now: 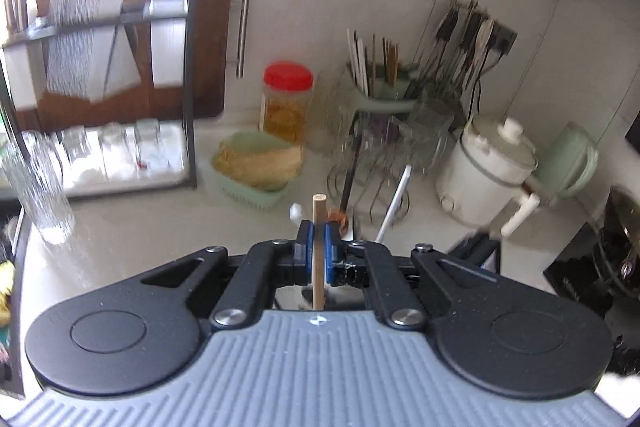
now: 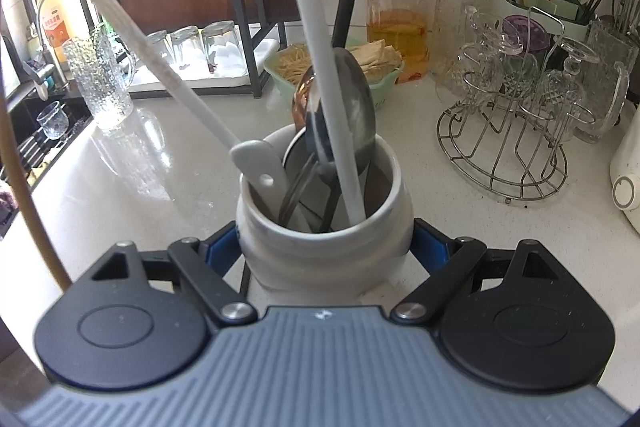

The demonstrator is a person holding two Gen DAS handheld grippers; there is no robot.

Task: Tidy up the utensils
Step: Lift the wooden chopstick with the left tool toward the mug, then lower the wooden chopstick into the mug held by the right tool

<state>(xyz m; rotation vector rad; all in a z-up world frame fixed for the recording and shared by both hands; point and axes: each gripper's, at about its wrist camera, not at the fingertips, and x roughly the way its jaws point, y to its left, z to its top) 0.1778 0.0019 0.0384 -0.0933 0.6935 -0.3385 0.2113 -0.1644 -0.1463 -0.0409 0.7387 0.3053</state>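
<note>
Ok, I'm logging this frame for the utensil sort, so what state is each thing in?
left gripper: shut on wooden stick
wooden stick: upright, clamped
right gripper: around white crock, grip unclear
white crock: upright, holding utensils
red-lidded jar: lid on
ribbed glass: upright

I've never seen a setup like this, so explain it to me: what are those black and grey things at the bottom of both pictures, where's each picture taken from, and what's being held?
They are hand-held two-finger grippers, each with a camera looking along its fingers; no robot arm is involved. In the left wrist view, the left gripper is shut on a thin wooden stick, probably a utensil handle. In the right wrist view, the right gripper clamps a white ceramic crock of spoons and ladles on the pale countertop. Behind stand a red-lidded jar, a wire glass rack and a chopstick holder.
</note>
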